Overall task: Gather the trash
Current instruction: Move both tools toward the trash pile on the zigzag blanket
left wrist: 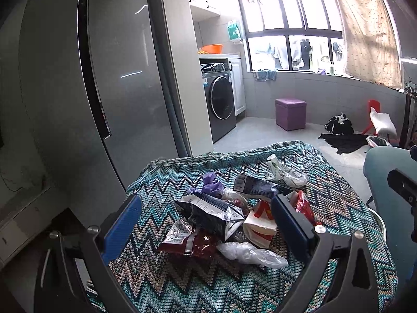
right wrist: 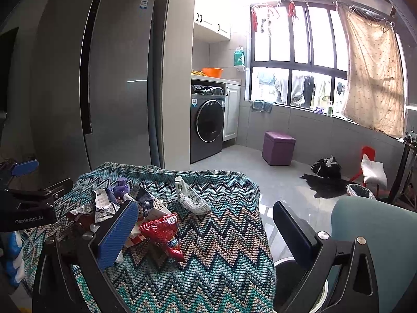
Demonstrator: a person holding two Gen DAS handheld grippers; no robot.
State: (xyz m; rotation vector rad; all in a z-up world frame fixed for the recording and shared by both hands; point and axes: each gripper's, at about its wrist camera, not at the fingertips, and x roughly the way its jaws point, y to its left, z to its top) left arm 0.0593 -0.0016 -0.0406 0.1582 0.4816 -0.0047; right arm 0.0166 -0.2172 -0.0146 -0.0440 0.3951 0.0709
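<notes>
Several pieces of trash (left wrist: pixel 221 216) are seen heaped on the zigzag-cloth counter (left wrist: pixel 166 281) in the left wrist view: foil wrappers, a purple glove (left wrist: pixel 212 185), a clear bag (left wrist: pixel 250 254). The left claw (left wrist: pixel 206 224) is held released, its jaws spread around the heap, nothing grasped. In the right wrist view the right claw (right wrist: pixel 206 229) is likewise held released over the counter's edge, a red wrapper (right wrist: pixel 164 232) lying just beside its left finger. A bin (right wrist: pixel 361 190) stands on the floor beyond. Collection is judged barely begun; a descent and closure on one wrapper is called for next.
</notes>
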